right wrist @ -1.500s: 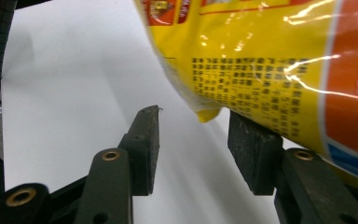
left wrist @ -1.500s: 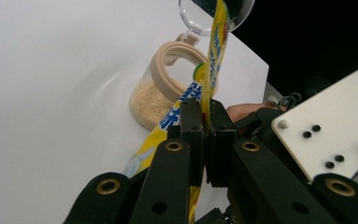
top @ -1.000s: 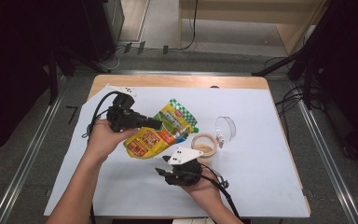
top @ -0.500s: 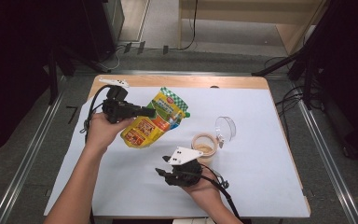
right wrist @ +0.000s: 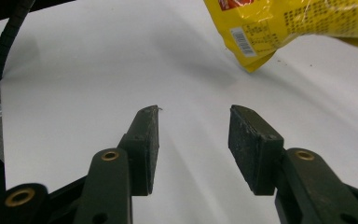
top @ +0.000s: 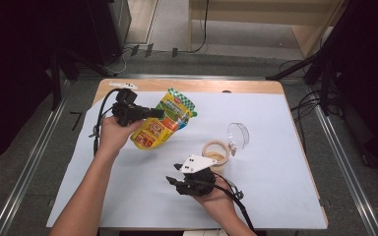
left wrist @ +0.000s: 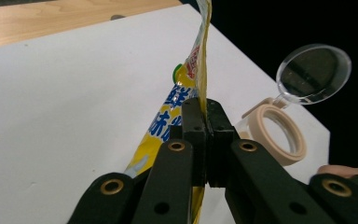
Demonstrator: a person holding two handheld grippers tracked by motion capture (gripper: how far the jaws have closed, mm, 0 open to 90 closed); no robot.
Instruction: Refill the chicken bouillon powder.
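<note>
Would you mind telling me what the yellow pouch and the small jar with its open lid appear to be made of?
The yellow pouch looks like glossy printed plastic film: it crinkles, reflects light and bends thin where the left gripper pinches it. The jar seems clear plastic with a matte beige rim; its hinged lid is transparent, probably plastic too.

Both grippers, left (top: 158,113) and right (top: 173,181), are showing black jaws with brass rivets; black cables are trailing, and a grey three-cornered plate (top: 195,163) is topping the right.
</note>
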